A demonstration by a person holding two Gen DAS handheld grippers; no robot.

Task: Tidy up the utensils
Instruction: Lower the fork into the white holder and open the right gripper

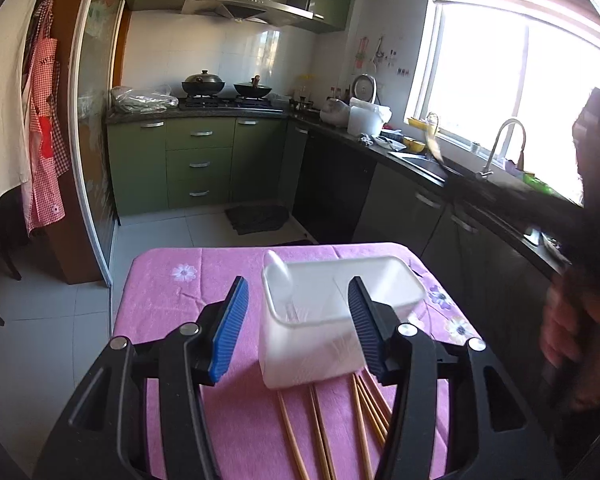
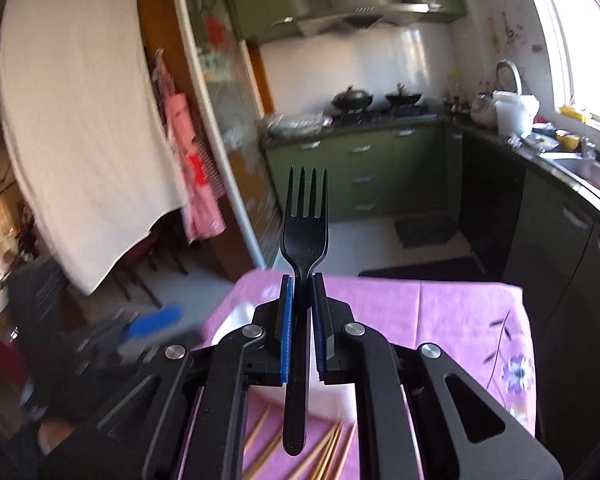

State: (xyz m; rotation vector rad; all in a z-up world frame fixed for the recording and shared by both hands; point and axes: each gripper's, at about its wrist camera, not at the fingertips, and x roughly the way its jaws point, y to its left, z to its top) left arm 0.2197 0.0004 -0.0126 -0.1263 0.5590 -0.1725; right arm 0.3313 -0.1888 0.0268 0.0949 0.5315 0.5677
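- Nearest in the left wrist view, the left gripper (image 1: 298,322) stands wide open, its blue ribbed pads holding nothing.
- Between those spread fingers sits a white rectangular utensil holder (image 1: 324,332) on the table; whether the right finger touches its side cannot be told.
- Only this view shows inside the holder: a white spoon (image 1: 278,276) leans in its left corner.
- Just below the holder, wooden chopsticks (image 1: 340,424) lie loose on the pink floral tablecloth (image 1: 172,292), their far ends running under its near edge.
- At the right edge of this view, blurred and dark, is the person's hand (image 1: 560,332) with the other tool.
- Nearest in the right wrist view, the right gripper (image 2: 300,312) is closed narrowly on a black plastic fork (image 2: 304,236).
- The fork stands upright between the pads, clamped at the neck; the tines point up and away, and the handle hangs down over the table.
- This view alone shows the fork clearly. Below its handle lie the chopsticks (image 2: 328,452), and the holder (image 2: 228,320) shows only as white patches behind the fingers.
- At lower left here, the blue pad of the other gripper (image 2: 156,320) appears as a blur.
- Farther off, both views show green kitchen cabinets (image 1: 200,160), two dark woks (image 1: 224,86) on the stove, and a sink (image 1: 424,160) under a bright window.
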